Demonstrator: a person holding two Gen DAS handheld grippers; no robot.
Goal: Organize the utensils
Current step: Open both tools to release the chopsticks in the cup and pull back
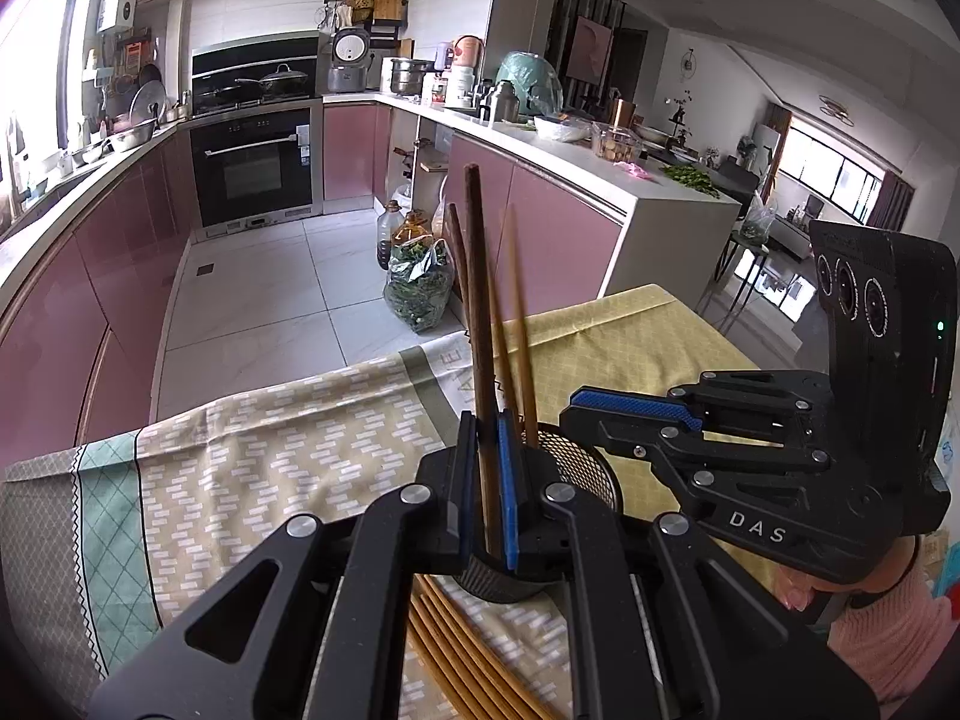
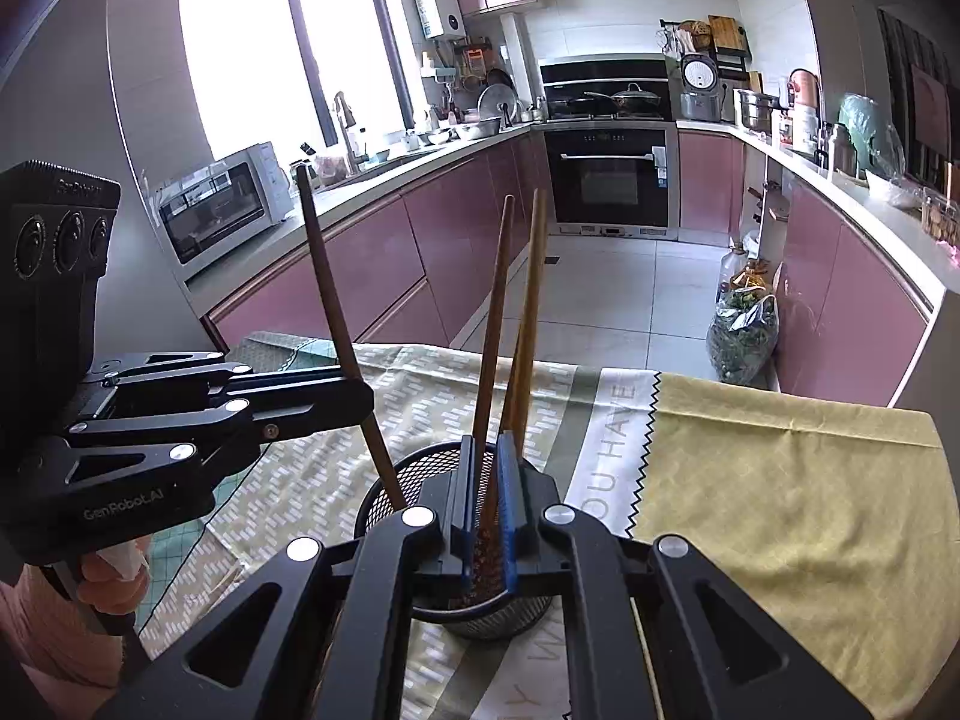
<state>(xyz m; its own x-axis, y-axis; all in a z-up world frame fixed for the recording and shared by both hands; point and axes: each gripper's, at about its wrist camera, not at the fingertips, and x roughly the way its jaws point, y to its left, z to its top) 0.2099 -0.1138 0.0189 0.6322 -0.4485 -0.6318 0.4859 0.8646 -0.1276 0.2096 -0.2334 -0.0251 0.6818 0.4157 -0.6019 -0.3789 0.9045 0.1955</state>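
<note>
Left gripper [image 1: 487, 480] pinching a dark brown chopstick [image 1: 478, 300] between black and blue pads, stick nearly upright with its lower end down in the black mesh cup [image 1: 585, 468]. Right gripper [image 2: 486, 498] likewise pinching a reddish-brown chopstick [image 2: 495, 312], lower end inside the same mesh cup [image 2: 390, 492]. Seen from the right wrist, left gripper [image 2: 354, 402] reaching in level from the left, its dark stick [image 2: 336, 312] leaning back toward the window. Seen from the left wrist, right gripper [image 1: 630, 420] coming in level from the right, over the cup's rim. Two paler chopsticks [image 2: 531, 300] standing in the cup just beside the held ones. More pale chopsticks [image 1: 456, 660] lying flat on the cloth below the left gripper, near the cup's base; count hard to tell.

Printed on the right gripper's body: "DAS". On the left one: "GenRobot.AI". On the patterned cloth [image 2: 780, 510] covering the worktop: "OU HAVE", probably part of a longer line. Pink-sleeved hand [image 2: 114, 582] wrapped round the left gripper's handle.
</note>
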